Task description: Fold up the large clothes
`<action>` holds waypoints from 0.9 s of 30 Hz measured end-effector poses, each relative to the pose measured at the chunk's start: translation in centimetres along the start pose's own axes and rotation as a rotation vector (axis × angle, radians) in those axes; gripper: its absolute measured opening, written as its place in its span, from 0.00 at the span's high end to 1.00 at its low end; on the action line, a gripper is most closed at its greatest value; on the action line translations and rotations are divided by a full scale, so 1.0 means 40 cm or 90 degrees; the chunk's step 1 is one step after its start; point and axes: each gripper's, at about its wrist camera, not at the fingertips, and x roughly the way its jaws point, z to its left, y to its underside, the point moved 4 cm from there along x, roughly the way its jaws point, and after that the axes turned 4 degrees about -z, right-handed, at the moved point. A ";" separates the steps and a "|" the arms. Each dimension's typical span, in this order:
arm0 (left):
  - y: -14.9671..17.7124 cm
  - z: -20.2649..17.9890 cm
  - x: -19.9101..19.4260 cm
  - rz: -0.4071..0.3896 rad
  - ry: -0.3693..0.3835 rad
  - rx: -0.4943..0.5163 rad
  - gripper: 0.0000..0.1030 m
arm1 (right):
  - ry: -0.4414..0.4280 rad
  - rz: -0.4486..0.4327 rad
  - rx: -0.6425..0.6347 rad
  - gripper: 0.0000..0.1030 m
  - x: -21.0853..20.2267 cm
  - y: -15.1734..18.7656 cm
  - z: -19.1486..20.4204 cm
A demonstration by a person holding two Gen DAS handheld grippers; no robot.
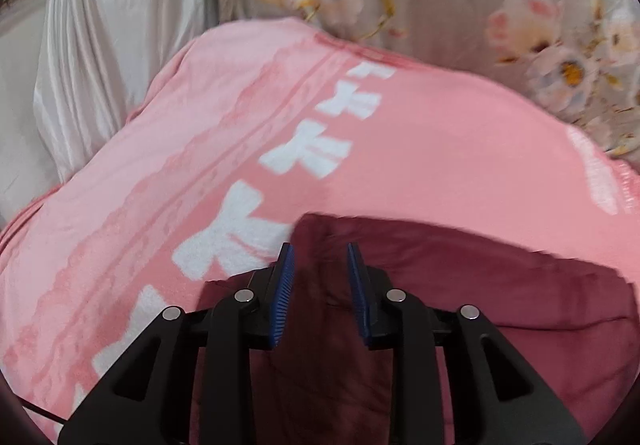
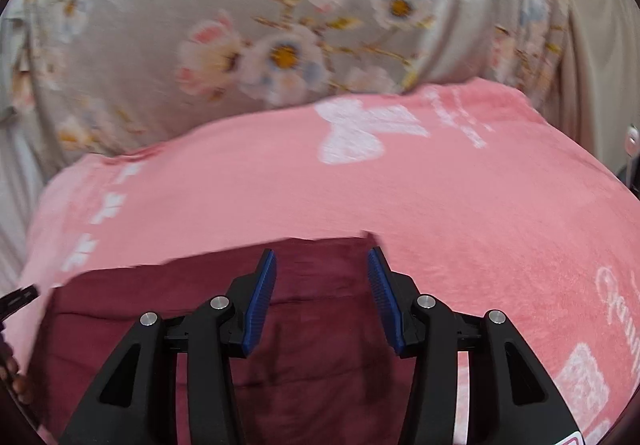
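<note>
**Both grippers over the maroon cloth, jaws apart**

The maroon garment lies folded flat on a pink blanket, at the near edge of the bed. Its far edge runs straight across, just beyond both sets of fingertips.

The left gripper sits over the left part of the garment, near its far-left corner. Its blue pads stand a narrow way apart, with cloth showing between them, and nothing is pinched. A soft ridge of the fabric runs up between the fingers. Whether the tips touch the cloth, I cannot tell.

The right gripper is over the right part of the garment, close to its far-right corner. Its pads are spread wider than the left ones and hold nothing. Maroon cloth fills the gap between them; the pink blanket begins just right of the right finger.

Both tools point away across the bed, tilted down at the cloth. At the left edge of the right wrist view, a bit of the left gripper and some fingertips of the left hand show.

Beyond the blanket lies a grey floral sheet, and to the far left a pale satin cloth. Both views are somewhat blurred.
</note>
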 end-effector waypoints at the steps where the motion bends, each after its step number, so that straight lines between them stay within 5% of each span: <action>1: -0.009 -0.032 -0.033 -0.012 0.021 0.008 0.71 | -0.024 0.002 -0.010 0.54 -0.007 0.000 0.040; 5: 0.002 -0.166 -0.085 -0.007 0.079 0.052 0.65 | -0.107 0.032 -0.066 0.54 -0.001 0.033 0.207; 10: 0.086 -0.269 -0.018 0.053 0.066 0.083 0.65 | -0.125 0.094 -0.112 0.56 0.074 0.116 0.332; 27: 0.180 -0.285 0.061 0.042 0.017 0.088 0.64 | -0.107 0.159 -0.095 0.64 0.185 0.233 0.300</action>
